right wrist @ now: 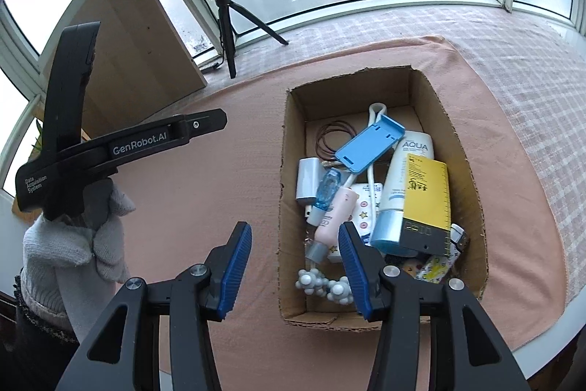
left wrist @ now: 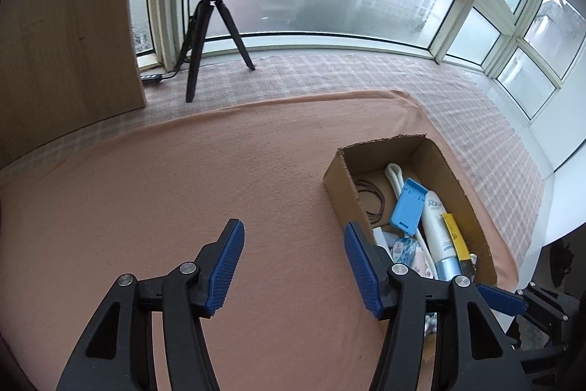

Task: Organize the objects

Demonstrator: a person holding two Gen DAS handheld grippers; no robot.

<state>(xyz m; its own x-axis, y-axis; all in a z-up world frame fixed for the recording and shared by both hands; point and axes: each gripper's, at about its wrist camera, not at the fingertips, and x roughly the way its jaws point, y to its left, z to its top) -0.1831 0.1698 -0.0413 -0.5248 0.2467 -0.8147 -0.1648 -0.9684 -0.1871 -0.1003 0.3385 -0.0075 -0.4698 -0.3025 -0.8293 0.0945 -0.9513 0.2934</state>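
Note:
An open cardboard box [right wrist: 289,171] sits on the pink cloth [right wrist: 219,189], filled with several small items. Among them are a blue phone stand [right wrist: 370,145], a white AQUA tube [right wrist: 403,178], a yellow-and-black carton [right wrist: 426,204], a pink bottle [right wrist: 335,215] and brown hair ties [right wrist: 333,138]. My right gripper [right wrist: 295,229] hovers open over the box's near left wall, holding nothing. My left gripper [left wrist: 293,229] is open over bare cloth, left of the box [left wrist: 432,152], with nothing between its fingers. In the right wrist view a gloved hand [right wrist: 84,237] grips the left tool's black handle.
A ring light on a black tripod [left wrist: 205,35] stands at the back by the window. A wooden panel [left wrist: 66,24] rises at the back left. Checked cloth [left wrist: 476,120] lies beyond the pink cloth. The table edge [right wrist: 549,325] runs just right of the box.

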